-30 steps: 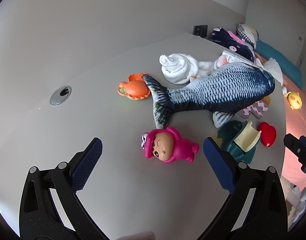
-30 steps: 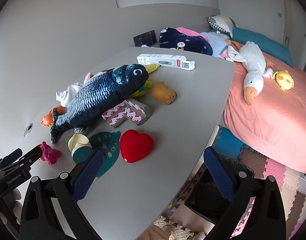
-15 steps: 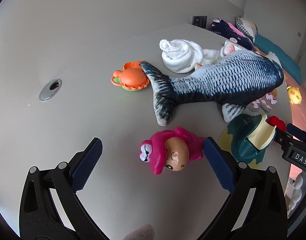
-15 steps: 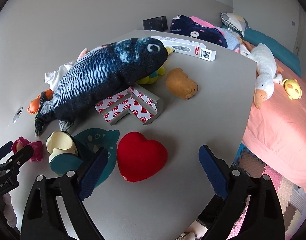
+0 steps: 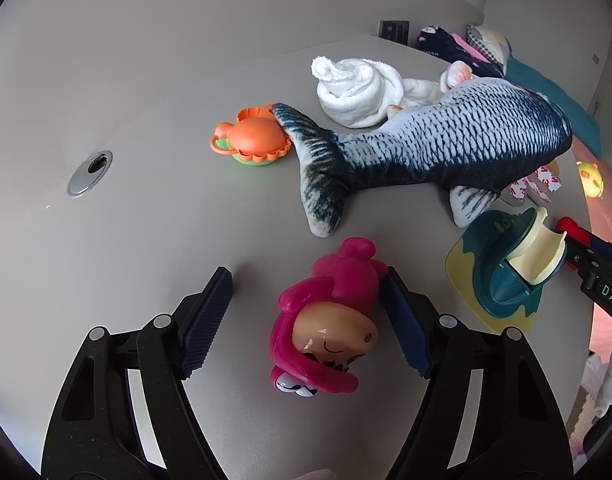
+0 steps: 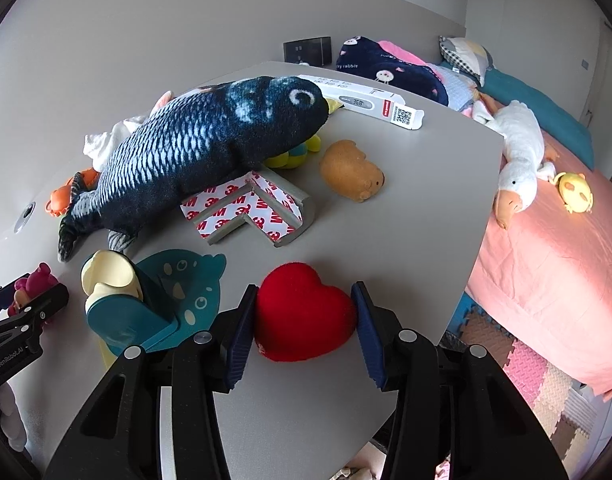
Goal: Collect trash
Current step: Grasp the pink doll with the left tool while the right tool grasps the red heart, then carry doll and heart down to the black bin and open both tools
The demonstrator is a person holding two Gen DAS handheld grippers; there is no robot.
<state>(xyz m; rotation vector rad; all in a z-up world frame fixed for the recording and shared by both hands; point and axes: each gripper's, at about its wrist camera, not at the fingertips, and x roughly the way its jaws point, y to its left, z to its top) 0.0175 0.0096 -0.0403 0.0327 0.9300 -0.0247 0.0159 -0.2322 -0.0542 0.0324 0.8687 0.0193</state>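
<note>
**Both hand-held grippers closing on toys**

Left hand-held gripper [image 5: 306,300] closing round pink doll [image 5: 325,320] lying on grey worktop [image 5: 146,220]; right pad touches doll's side, left pad still apart, so not yet clamped. Right hand-held gripper [image 6: 302,320] closing on red heart [image 6: 302,316], pads at both its flanks, heart near worktop's 5 o'clock edge. Plush fish [image 6: 202,144] at 12 o'clock from doll w/ teal holder [image 6: 154,308] betw. doll & heart. Orange toy [image 5: 254,140] at fish tail
</note>
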